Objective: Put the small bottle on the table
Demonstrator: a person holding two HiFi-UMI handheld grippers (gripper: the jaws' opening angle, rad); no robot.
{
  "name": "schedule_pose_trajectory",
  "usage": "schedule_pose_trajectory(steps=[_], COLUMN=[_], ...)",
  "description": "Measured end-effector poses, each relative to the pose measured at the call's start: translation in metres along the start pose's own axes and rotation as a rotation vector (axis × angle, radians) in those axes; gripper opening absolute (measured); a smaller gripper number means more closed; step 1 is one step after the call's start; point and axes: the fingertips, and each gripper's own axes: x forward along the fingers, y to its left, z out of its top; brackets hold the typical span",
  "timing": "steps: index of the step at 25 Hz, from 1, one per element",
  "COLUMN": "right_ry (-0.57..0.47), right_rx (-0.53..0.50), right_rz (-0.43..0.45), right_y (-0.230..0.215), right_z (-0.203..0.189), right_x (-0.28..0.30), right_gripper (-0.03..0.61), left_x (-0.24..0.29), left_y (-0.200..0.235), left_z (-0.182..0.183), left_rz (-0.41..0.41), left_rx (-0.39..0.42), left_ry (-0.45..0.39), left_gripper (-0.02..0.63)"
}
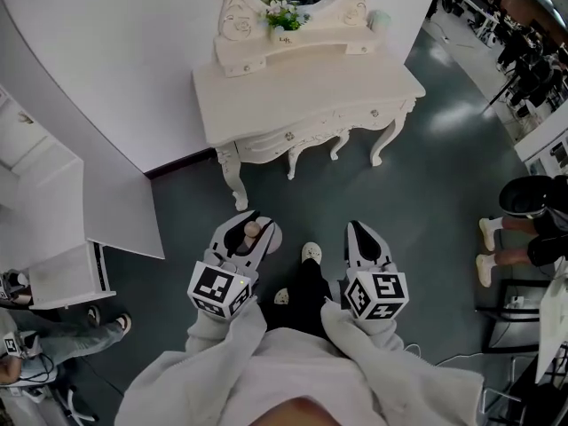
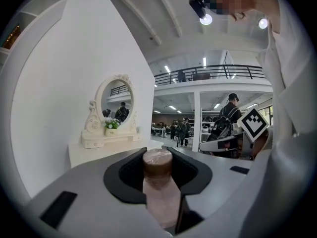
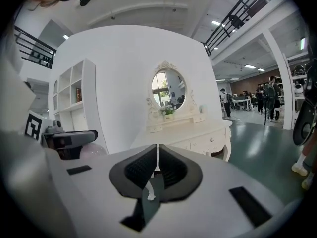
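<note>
A small pinkish bottle (image 2: 159, 192) with a brown cap stands upright between the jaws of my left gripper (image 2: 157, 172), which is shut on it. From the head view the bottle (image 1: 252, 231) shows at the tip of the left gripper (image 1: 250, 235), held above the floor a short way in front of the white dressing table (image 1: 293, 105). My right gripper (image 1: 362, 236) hangs beside it, shut and with nothing held; in the right gripper view its pads (image 3: 157, 165) meet. The dressing table (image 3: 198, 135) with its oval mirror stands ahead of both grippers.
A small flower pot (image 1: 284, 18) stands on the table's raised shelf under the mirror. A white shelf unit (image 1: 44, 238) is at the left. People stand at the right (image 1: 524, 229) and lower left (image 1: 35, 335). A curved white wall backs the table.
</note>
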Motion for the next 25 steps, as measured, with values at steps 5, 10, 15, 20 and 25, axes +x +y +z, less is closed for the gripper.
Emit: schedule_pose_trajectory(steps=[5,10,15,20,25], right_ry=[-0.007,-0.006,0.005,0.018,0.025], right_rx=[-0.008,-0.022,-0.024,-0.021,-0.016], right_rz=[-0.004,0.019,0.043,0.06,0.074], right_y=[-0.021,-0.032,-0.042,-0.057,-0.074], right_z=[0.021,0.041,0.051,0.058,0.067], right_x=[0.026,0.056,0.085,0.112,0.137], right_gripper=[0.037,0.037,0.037,0.037,0.037], left_x=[0.031,0.063,0.092,0.121,0.15], left_y=[0.012,0.025,0.042,0.056,0.066], left_z=[0.007,0.018,0.021,0.023,0.027], left_rz=[0.008,0.014,0.029,0.045,0.058], left_rx=[0.01,0.018,0.017,0.008,0.002], left_ry=[-0.002,-0.009,-0.012,-0.008,-0.007], left_gripper=[0.135,0.135,0.135,0.135,0.135])
